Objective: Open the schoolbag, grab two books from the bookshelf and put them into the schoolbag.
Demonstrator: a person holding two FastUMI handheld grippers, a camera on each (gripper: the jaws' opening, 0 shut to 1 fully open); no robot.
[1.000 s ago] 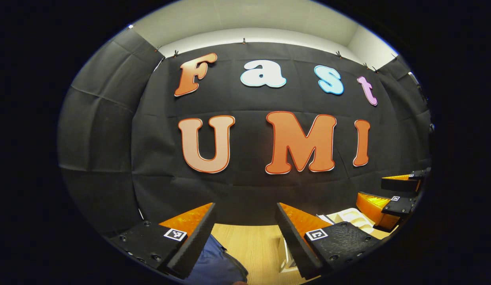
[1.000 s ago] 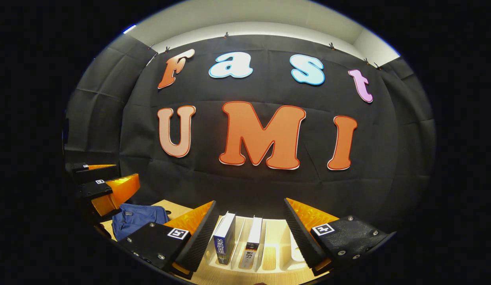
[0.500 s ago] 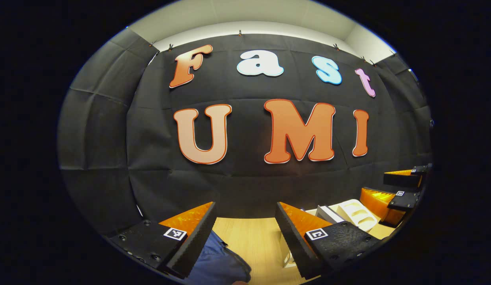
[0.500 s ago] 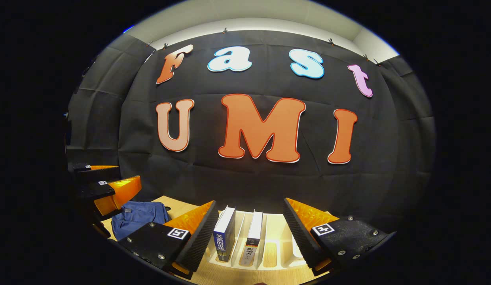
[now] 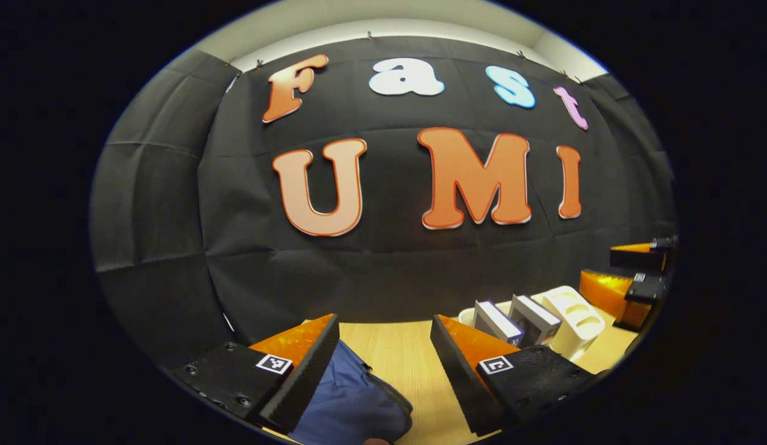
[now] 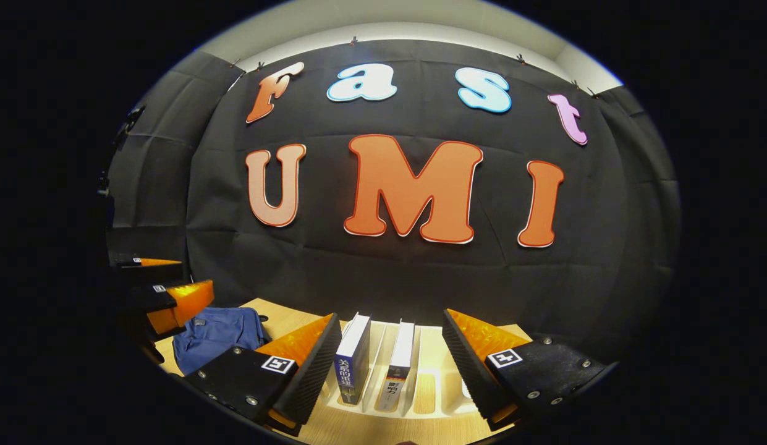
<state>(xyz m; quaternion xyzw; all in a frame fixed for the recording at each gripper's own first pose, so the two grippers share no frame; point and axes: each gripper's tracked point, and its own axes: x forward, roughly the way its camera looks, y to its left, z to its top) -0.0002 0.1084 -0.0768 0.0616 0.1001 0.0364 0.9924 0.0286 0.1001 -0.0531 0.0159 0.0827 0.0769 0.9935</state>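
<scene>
Schoolbag (image 5: pixel 352 408), blue, lies on the wooden table (image 5: pixel 398 352) under the left gripper (image 5: pixel 383 364), jaws wide, nothing held. Right gripper (image 6: pixel 389 364) hangs wide and empty above two upright books (image 6: pixel 353 358) in the white bookshelf (image 6: pixel 429 395).

Schoolbag (image 6: pixel 215 337) on table (image 6: pixel 284 318), lower left of right gripper view. Two books (image 6: pixel 352 358) upright in bookshelf (image 6: pixel 436 377), bottom centre, right of schoolbag.

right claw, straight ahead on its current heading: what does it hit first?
Probably the two books standing in the white rack; both sit between the open right claw fingers. Depth is unclear, so the black wall behind is only next.
</scene>
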